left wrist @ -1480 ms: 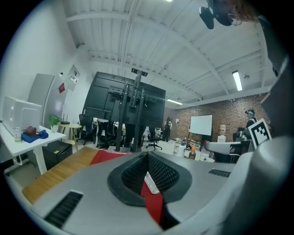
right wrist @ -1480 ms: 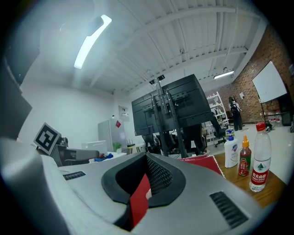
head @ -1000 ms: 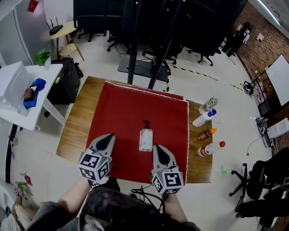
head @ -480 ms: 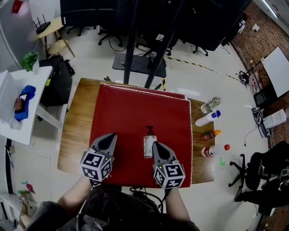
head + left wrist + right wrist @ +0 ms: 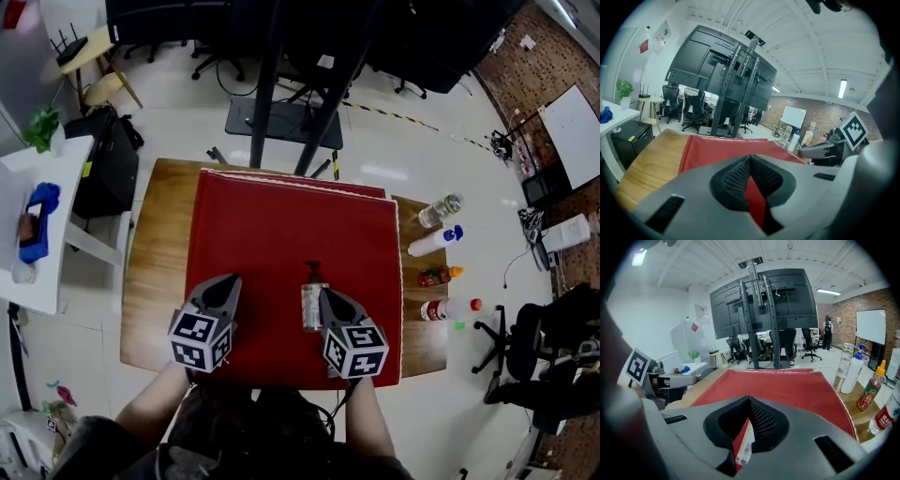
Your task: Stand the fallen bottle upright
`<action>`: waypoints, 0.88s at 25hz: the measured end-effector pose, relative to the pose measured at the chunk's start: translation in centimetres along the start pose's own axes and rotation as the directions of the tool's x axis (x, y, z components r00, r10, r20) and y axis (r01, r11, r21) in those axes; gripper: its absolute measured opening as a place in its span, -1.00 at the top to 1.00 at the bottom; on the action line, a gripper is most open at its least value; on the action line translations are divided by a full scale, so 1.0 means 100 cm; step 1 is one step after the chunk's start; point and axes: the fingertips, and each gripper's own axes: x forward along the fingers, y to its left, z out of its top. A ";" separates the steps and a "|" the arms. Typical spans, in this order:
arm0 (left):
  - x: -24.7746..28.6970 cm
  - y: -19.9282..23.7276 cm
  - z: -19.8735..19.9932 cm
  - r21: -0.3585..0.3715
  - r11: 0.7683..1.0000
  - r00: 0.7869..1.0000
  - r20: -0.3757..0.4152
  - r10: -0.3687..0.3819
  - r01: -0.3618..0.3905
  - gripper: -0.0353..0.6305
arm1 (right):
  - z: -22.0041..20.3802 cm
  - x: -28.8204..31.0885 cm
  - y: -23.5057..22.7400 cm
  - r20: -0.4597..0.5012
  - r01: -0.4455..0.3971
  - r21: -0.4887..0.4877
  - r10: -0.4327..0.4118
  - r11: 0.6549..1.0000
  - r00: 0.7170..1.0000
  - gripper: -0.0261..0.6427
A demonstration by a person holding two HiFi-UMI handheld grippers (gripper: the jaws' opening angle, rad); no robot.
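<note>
Red cloth [image 5: 281, 225] bears the pump bottle [image 5: 312, 302] lying flat (nozzle away from the person), so nothing is done yet: right gripper [image 5: 328, 298] just beside it, left gripper [image 5: 223, 286] well apart, both clenched empty, and grasping and righting remain.

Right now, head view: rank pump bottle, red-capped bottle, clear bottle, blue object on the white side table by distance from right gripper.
1. pump bottle, lying just left of the right gripper.
2. red-capped bottle, right edge of the table.
3. clear bottle, far right corner.
4. blue object, side table, far left.
</note>
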 end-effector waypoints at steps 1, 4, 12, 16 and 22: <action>0.005 0.000 -0.003 0.007 1.000 1.000 -0.021 0.005 -0.004 0.79 | -0.001 0.003 -0.003 -0.018 -0.009 0.001 0.009 1.000 1.000 0.91; 0.018 -0.003 -0.005 0.026 1.000 0.999 -0.051 0.013 -0.011 0.79 | -0.004 0.015 -0.011 -0.073 -0.054 0.004 0.054 0.999 0.996 0.91; 0.041 -0.004 -0.004 0.015 0.999 0.997 -0.061 0.045 -0.044 0.79 | -0.011 0.045 -0.030 -0.191 -0.117 0.011 0.117 0.993 0.975 0.91; 0.055 -0.004 -0.006 0.010 0.998 0.995 -0.076 0.058 -0.058 0.79 | -0.010 0.056 -0.041 -0.228 -0.140 0.003 0.136 0.990 0.964 0.90; 0.080 -0.001 -0.009 0.008 0.998 0.992 -0.111 0.060 -0.059 0.79 | -0.014 0.075 -0.054 -0.267 -0.187 0.029 0.188 0.982 0.945 0.76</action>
